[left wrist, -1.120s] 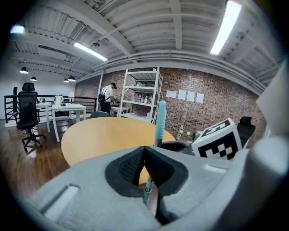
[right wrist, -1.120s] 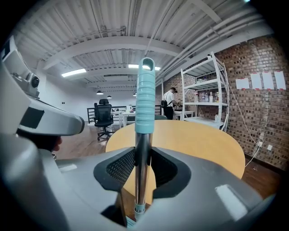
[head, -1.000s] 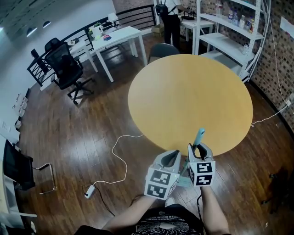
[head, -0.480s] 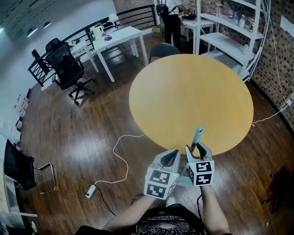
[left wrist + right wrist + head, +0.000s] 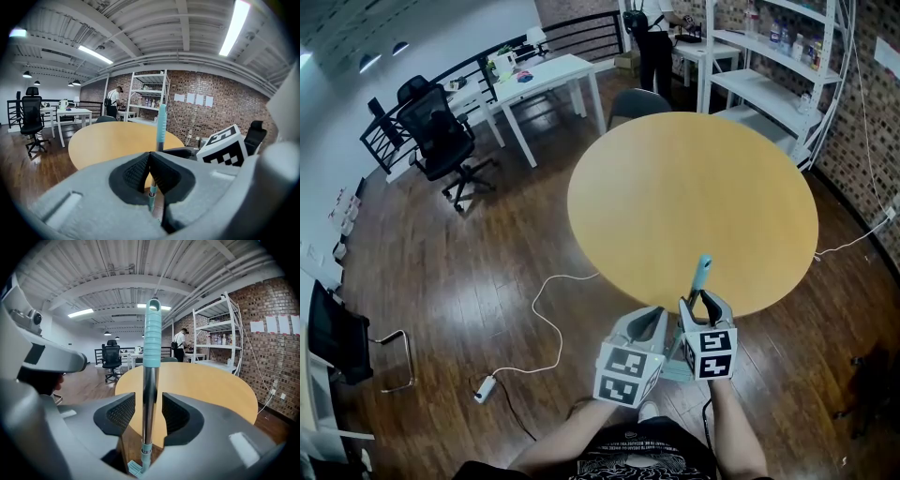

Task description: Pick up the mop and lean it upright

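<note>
The mop stands nearly upright, its teal grip (image 5: 702, 272) against the near edge of the round wooden table (image 5: 694, 187). Its teal head (image 5: 675, 369) is on the floor between the grippers. My right gripper (image 5: 705, 302) is open and its jaws have just been opening. The chrome pole (image 5: 149, 394) runs between the pads with a gap on each side. My left gripper (image 5: 652, 319) sits just left of the pole with its pads closed together and nothing held. In the left gripper view the mop (image 5: 161, 124) rises beyond the left gripper (image 5: 150, 157).
A white cable ends in a power strip (image 5: 485, 391) on the wooden floor to the left. A black office chair (image 5: 441, 141), white desks (image 5: 539, 75), a grey chair (image 5: 633, 101), a white shelf (image 5: 778, 56) and a standing person (image 5: 652, 37) are beyond the table.
The mop's teal grip has shifted slightly left, toward the table. Both grippers stay where they were.
</note>
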### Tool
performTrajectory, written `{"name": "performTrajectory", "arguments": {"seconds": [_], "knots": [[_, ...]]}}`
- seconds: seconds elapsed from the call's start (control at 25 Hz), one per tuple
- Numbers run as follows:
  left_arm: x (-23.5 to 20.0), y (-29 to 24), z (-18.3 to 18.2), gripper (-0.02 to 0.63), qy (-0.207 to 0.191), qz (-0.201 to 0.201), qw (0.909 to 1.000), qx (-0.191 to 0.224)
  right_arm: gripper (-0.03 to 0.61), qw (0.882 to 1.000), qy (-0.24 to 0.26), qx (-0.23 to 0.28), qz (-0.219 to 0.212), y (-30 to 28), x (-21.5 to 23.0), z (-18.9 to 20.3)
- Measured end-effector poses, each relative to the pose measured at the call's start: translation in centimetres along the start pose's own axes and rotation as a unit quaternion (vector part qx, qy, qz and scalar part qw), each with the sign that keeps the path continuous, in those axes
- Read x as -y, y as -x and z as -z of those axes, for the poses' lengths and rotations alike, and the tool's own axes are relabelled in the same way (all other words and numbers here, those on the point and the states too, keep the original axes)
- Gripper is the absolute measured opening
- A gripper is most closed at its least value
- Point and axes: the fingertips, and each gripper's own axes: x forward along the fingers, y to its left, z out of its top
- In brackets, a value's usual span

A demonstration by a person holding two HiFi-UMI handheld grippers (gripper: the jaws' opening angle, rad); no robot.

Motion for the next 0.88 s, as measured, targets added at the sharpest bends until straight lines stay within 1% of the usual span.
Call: {"name": "performTrajectory", "arguments": {"seconds": [0.12, 0.24, 0.28, 0.4, 0.44, 0.68, 0.88], "knots": [[0.0, 0.2, 0.0, 0.003, 0.002, 0.000, 1.0000, 0.002, 0.179, 1.000, 0.000, 0.002, 0.002, 0.3, -0.1, -0.1], [0.0, 0.6, 0.0, 0.003, -0.001, 0.002, 1.0000, 0.004, 0.162, 1.000, -0.004, 0.011, 0.018, 1.4, 0.1, -0.4], [0.0, 0.8, 0.0, 0.003, -0.001, 0.003, 1.0000, 0.006, 0.139, 0.999, -0.005, 0.017, 0.027, 2.0, 0.2, -0.6], [0.5, 1.9, 0.3, 0.003, 0.001, 0.011, 0.9999, 0.009, 0.030, 0.998, -0.006, 0.036, 0.058, 4.3, 0.2, -1.0], [0.7, 2.3, 0.5, 0.003, 0.001, 0.015, 0.9999, 0.009, 0.007, 0.997, -0.008, 0.041, 0.064, 5.1, 0.0, -1.0], [2.0, 6.0, 1.6, 0.003, 0.003, 0.034, 0.9992, 0.022, 0.000, 0.996, -0.020, 0.061, 0.070, 10.3, -3.3, -1.3], [2.8, 9.9, 2.8, 0.003, 0.002, 0.042, 0.9987, 0.030, 0.000, 0.995, -0.023, 0.071, 0.072, 14.2, -6.8, -1.3]]}}
